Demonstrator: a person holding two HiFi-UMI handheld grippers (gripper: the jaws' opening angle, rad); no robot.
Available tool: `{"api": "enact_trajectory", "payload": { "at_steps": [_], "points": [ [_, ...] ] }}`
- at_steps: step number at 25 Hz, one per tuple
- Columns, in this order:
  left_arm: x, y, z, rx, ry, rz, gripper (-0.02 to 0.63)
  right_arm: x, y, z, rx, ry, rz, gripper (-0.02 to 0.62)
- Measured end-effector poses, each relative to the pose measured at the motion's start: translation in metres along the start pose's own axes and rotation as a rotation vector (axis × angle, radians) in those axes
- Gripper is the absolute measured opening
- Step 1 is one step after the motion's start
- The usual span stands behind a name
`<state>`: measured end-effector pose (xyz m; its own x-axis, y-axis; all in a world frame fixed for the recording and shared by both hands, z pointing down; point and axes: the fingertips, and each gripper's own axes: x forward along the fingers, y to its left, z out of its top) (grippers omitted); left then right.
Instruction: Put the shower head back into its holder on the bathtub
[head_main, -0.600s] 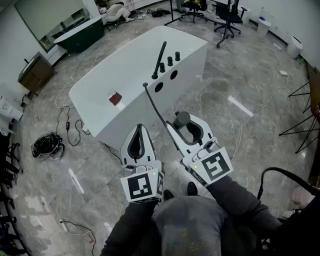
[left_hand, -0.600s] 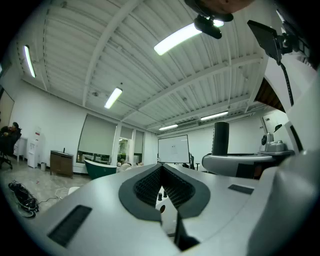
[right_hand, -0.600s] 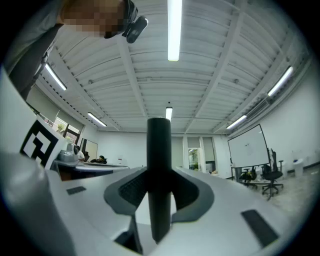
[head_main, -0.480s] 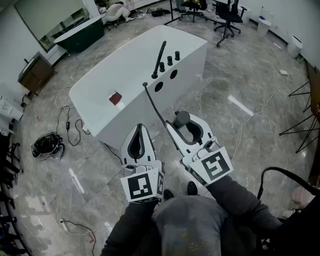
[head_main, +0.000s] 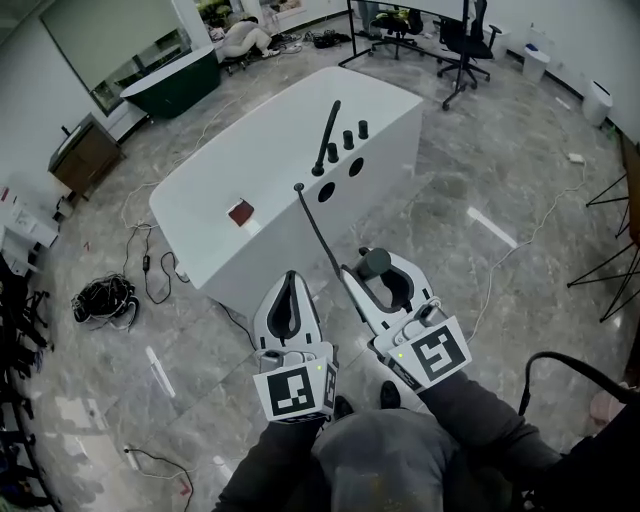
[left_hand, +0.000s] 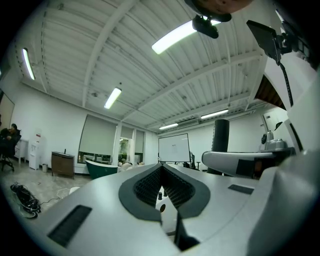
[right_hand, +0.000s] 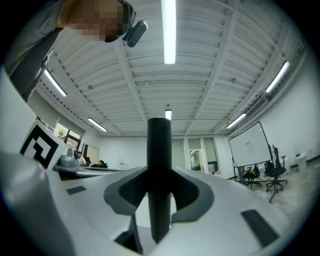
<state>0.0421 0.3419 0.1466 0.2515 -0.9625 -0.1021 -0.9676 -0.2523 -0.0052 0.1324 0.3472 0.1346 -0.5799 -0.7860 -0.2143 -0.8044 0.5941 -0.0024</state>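
Observation:
The white bathtub (head_main: 250, 180) stands ahead of me, with a tall black spout (head_main: 328, 135) and black knobs (head_main: 355, 133) on its near end. A thin black hose (head_main: 315, 230) runs from the tub deck down to the black shower head (head_main: 375, 264). My right gripper (head_main: 378, 256) is shut on the shower head, well short of the tub. In the right gripper view the shower head (right_hand: 159, 170) stands upright between the pads of the right gripper (right_hand: 159, 192). To its left my left gripper (head_main: 288, 280) is shut and holds nothing; the left gripper (left_hand: 161, 172) shows its pads pressed together.
A small red object (head_main: 240, 212) lies on the tub rim. Cables (head_main: 100, 297) coil on the marble floor at the left. A dark green tub (head_main: 170, 75), a wooden cabinet (head_main: 85, 155) and office chairs (head_main: 465, 40) stand at the back. Stand legs (head_main: 605, 255) spread at the right.
The head view has shifted, so the tub and both grippers sit slightly lower in the frame. The right gripper's hold on the shower head is unchanged.

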Motion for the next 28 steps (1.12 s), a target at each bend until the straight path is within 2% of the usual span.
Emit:
{"api": "enact_trajectory", "payload": {
  "at_steps": [7, 15, 23, 28],
  "points": [
    [0.005, -0.013, -0.005, 0.009, -0.001, 0.019, 0.003, -0.008, -0.014, 0.002, 0.014, -0.018, 0.018, 0.135],
    [0.011, -0.025, -0.006, 0.001, 0.002, 0.09, 0.002, -0.022, -0.037, 0.019, 0.006, -0.025, 0.062, 0.135],
    [0.032, -0.008, -0.017, -0.002, 0.007, 0.104, 0.002, 0.0, -0.042, 0.008, -0.009, -0.02, 0.086, 0.134],
    [0.059, 0.005, -0.029, -0.017, 0.022, 0.083, 0.002, 0.026, -0.055, 0.0, -0.027, 0.014, 0.066, 0.134]
  ]
}}
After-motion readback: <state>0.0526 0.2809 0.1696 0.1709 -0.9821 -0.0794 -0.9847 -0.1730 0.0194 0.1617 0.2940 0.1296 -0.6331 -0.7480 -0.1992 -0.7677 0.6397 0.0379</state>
